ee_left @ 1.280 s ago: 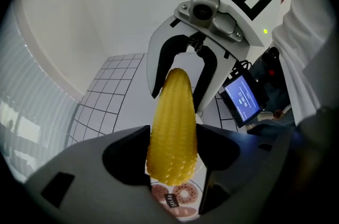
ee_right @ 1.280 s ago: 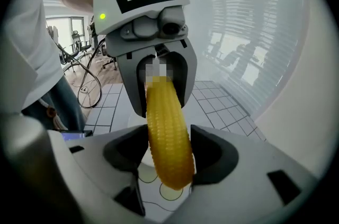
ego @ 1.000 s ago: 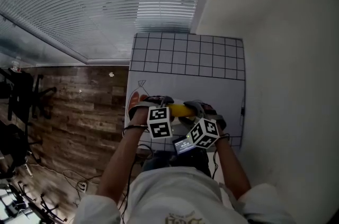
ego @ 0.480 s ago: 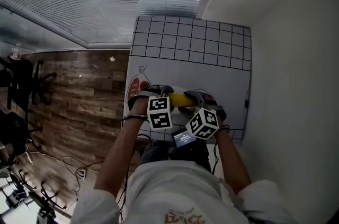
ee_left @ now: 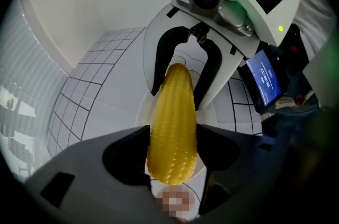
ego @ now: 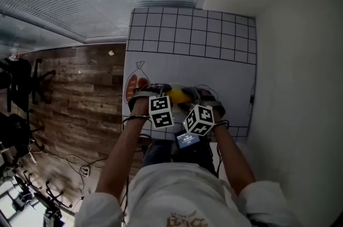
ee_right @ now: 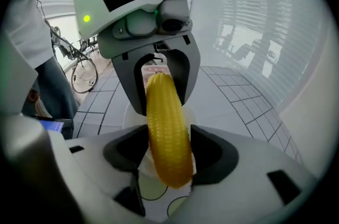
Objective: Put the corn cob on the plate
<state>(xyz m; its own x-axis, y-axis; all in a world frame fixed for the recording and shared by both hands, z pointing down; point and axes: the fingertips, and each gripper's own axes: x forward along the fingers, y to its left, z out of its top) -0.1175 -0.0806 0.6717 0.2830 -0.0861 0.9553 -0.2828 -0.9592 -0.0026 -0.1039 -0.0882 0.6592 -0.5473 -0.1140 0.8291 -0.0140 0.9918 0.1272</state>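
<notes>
Seen from my head, my left gripper (ego: pixel 158 93) and right gripper (ego: pixel 199 96) hide both ends of the corn cob (ego: pixel 179 96) and almost all of the plate (ee_left: pixel 141 114). Writing on the small screen (ego: pixel 186 139) is too tiny to read.

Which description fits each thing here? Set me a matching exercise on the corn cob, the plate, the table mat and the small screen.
1 corn cob
2 plate
3 table mat
4 small screen

A white, below the cob
B lit blue
C black grid lines
D yellow, clamped by left gripper and right gripper

Pairs: 1-D, 2-A, 3-C, 4-B
</notes>
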